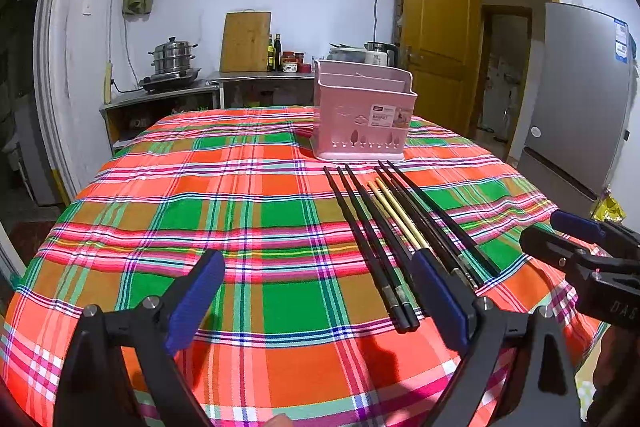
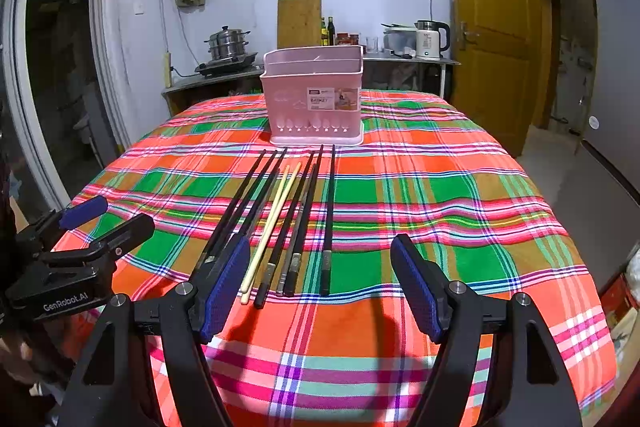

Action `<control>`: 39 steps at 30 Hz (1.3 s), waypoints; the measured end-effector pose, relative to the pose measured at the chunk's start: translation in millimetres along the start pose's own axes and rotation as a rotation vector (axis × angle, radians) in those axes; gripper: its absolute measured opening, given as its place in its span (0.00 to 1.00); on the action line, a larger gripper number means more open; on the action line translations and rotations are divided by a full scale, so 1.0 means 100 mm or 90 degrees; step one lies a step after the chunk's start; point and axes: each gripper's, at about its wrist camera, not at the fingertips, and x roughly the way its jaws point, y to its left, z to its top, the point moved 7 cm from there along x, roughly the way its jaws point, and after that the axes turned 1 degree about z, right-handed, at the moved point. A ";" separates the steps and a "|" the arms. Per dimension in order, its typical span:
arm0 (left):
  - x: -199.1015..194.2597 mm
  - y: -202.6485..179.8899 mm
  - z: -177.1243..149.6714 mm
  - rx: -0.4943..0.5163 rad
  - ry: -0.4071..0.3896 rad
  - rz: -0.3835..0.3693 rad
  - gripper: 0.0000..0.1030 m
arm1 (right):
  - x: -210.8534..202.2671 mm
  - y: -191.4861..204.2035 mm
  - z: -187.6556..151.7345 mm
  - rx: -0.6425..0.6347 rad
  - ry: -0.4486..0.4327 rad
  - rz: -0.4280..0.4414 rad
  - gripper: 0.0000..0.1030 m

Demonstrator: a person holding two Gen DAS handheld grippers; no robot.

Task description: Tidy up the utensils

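Note:
Several black chopsticks (image 1: pixel 372 239) and a pale yellow pair (image 1: pixel 394 211) lie side by side on the plaid tablecloth (image 1: pixel 240 211), pointing at a pink utensil basket (image 1: pixel 362 111). My left gripper (image 1: pixel 316 299) is open and empty, hovering at the near ends of the chopsticks. In the right wrist view the black chopsticks (image 2: pixel 300 215) and the yellow pair (image 2: pixel 272 223) lie in front of the basket (image 2: pixel 314 95). My right gripper (image 2: pixel 320 287) is open and empty above their near ends. The right gripper also shows in the left wrist view (image 1: pixel 568 231), and the left gripper in the right wrist view (image 2: pixel 104 215).
The tablecloth (image 2: pixel 440 195) covers a table with edges falling off left, right and near. Behind it stands a counter with a steamer pot (image 1: pixel 173 57), a cutting board (image 1: pixel 245 42), bottles and a kettle (image 2: pixel 430 39). A fridge (image 1: pixel 576 99) and a wooden door (image 1: pixel 436 27) are at right.

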 end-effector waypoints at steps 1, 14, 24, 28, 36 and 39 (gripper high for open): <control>0.00 -0.01 0.00 0.001 0.000 0.000 0.93 | 0.01 0.00 0.00 0.001 0.001 0.002 0.71; 0.01 -0.02 -0.01 -0.004 0.003 -0.005 0.93 | 0.01 -0.02 -0.01 0.001 0.004 0.000 0.71; 0.01 -0.01 -0.01 -0.004 0.002 -0.006 0.93 | 0.01 -0.02 -0.01 0.002 0.002 0.000 0.71; 0.00 -0.01 -0.01 -0.004 0.001 -0.006 0.93 | 0.01 -0.03 -0.01 0.002 0.003 -0.001 0.71; 0.00 -0.01 -0.02 -0.003 0.000 -0.007 0.93 | 0.01 -0.02 -0.01 0.001 0.002 -0.003 0.71; 0.00 -0.01 -0.01 -0.002 0.000 -0.006 0.93 | 0.01 -0.03 -0.01 0.001 0.002 -0.003 0.71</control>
